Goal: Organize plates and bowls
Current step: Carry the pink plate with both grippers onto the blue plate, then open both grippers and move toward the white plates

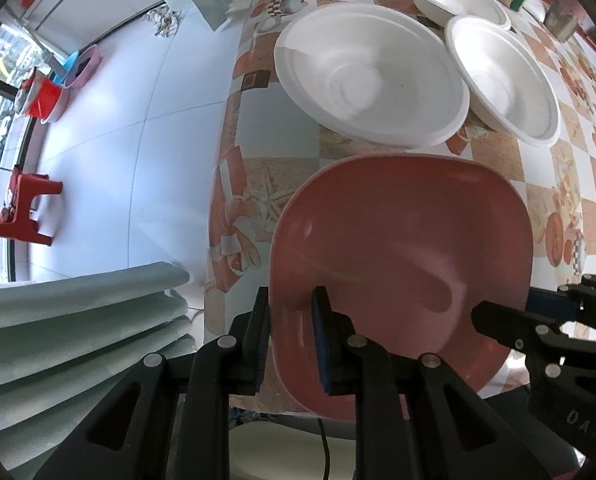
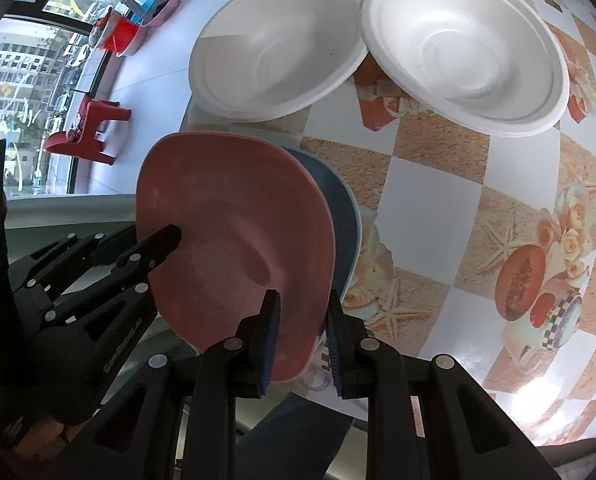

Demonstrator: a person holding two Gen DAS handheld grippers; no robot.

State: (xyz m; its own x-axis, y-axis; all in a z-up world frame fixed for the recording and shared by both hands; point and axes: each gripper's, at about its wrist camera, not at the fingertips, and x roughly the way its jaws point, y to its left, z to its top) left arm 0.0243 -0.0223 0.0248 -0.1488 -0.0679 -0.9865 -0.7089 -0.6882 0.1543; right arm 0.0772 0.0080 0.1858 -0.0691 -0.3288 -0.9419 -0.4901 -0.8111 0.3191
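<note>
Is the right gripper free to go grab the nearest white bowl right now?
Probably not yet. The right gripper is clamped on the pink plate, with a blue plate beneath. The white bowl itself sits unobstructed on the table beyond.

My left gripper (image 1: 289, 336): black plastic, blue ridged pads, round silver screws, thin black cable below. My right gripper (image 2: 303, 342): same; white lettering, too blurry to read.
</note>
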